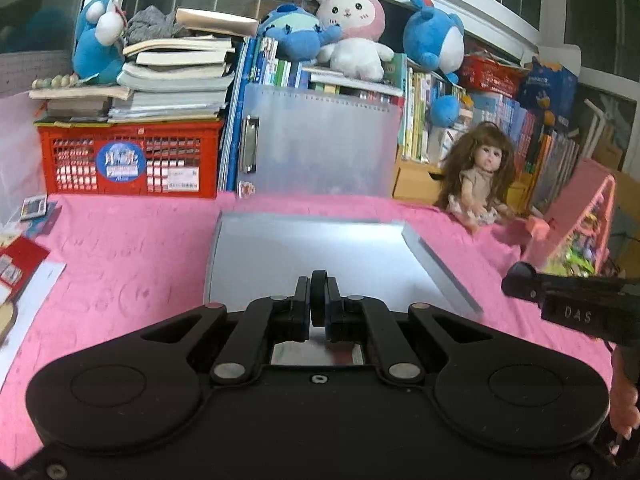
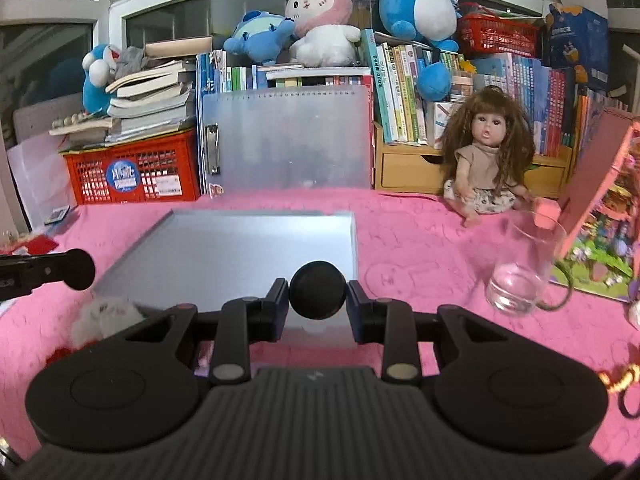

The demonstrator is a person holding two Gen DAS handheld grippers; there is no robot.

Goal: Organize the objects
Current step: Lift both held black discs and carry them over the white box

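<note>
A silver metal tray [image 1: 304,256] lies on the pink cloth in front of both grippers; it also shows in the right wrist view [image 2: 240,248]. My left gripper [image 1: 319,300] is shut on a thin black disc [image 1: 319,284], held edge-on over the tray's near edge. My right gripper [image 2: 318,300] is shut on a round black disc [image 2: 318,295], held over the tray's near right part. The right gripper's tip [image 1: 524,284] shows in the left wrist view at right. The left gripper's disc [image 2: 78,274] shows in the right wrist view at left.
A clear glass [image 2: 520,268] stands right of the tray, with a doll [image 2: 486,160] behind it. A fluffy white toy [image 2: 106,316] lies at the tray's near left corner. A red crate [image 1: 132,160], a clear folder [image 1: 320,144], books and plush toys line the back.
</note>
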